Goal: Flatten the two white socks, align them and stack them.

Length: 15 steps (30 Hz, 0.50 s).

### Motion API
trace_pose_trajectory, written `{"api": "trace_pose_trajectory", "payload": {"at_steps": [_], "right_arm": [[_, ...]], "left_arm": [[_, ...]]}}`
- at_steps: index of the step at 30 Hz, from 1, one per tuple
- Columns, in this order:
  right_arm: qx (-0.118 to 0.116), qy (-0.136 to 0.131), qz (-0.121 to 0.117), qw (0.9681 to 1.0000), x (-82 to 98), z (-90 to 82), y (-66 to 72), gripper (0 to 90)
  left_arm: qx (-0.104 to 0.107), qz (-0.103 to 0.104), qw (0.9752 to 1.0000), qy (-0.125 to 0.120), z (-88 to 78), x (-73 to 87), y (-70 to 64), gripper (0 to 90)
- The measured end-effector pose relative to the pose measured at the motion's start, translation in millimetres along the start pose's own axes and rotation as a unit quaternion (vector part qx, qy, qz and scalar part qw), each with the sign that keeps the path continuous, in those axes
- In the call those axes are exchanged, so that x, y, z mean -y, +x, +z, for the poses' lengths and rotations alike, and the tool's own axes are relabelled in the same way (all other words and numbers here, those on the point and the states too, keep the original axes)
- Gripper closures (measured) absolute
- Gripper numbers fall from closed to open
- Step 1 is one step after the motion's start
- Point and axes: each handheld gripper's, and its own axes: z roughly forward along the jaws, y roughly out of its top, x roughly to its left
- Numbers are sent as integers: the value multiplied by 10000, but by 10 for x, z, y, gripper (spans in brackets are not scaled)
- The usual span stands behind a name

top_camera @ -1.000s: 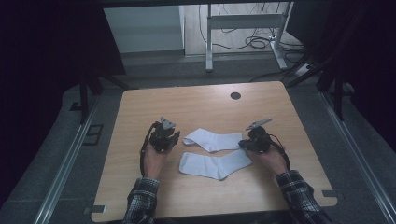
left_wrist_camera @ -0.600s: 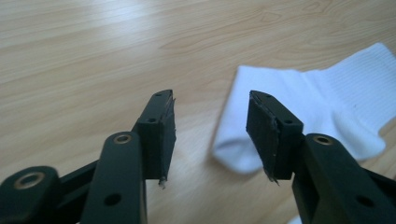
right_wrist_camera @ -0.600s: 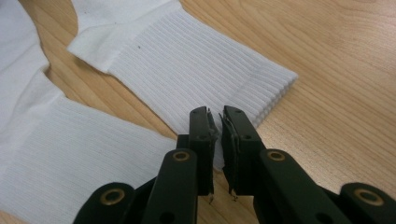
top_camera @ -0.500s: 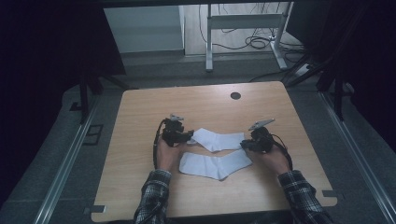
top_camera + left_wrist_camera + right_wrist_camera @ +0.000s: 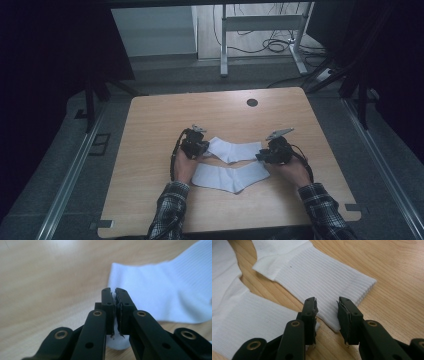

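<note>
Pinching sock toe (image 5: pixel 160 293): left gripper (image 5: pixel 114 296) (right gripper (image 5: pixel 327 305) agape).

I see a light wooden table (image 5: pixel 150 150) with a round cable hole (image 5: pixel 252 102) near its far edge, grey floor (image 5: pixel 60 165) around it, a metal frame (image 5: pixel 260 22) and loose cables (image 5: pixel 272 45) beyond, darkness on both sides.

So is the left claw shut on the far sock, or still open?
Shut on it: the left claw pinches a fold of the far sock between its pads.
</note>
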Motion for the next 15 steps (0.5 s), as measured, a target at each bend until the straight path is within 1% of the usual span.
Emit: {"api": "trace_pose_trajectory", "payload": {"at_steps": [2,4,5,6,8,9,12,14,15], "right_arm": [[9,3,8,10000,-1,1,-2,659],[5,2,-6,10000,-3,2,0,654],[8,2,-11,10000,-3,2,0,653],[8,2,-11,10000,-3,2,0,652],[2,1,4,10000,-2,1,-1,642],[9,-2,4,10000,-2,1,-3,641],[2,-3,10,10000,0,0,-4,638],[-1,-2,21,10000,1,-2,-2,635],[-7,-5,18,10000,3,-1,-4,634]], "left_arm": [[9,68,9999,-135,-94,-78,-40,866],[29,198,9993,-321,-181,-147,-124,865],[48,252,9991,-337,-193,-160,-145,863],[92,369,9986,-367,-209,-184,-209,861],[109,588,9976,-335,-197,-204,-323,858],[163,679,9971,-304,-178,-207,-373,858],[373,847,9956,-138,-78,-187,-507,855],[456,943,9945,-47,-1,-156,-593,853],[538,946,9941,-24,36,-141,-631,850]]}}
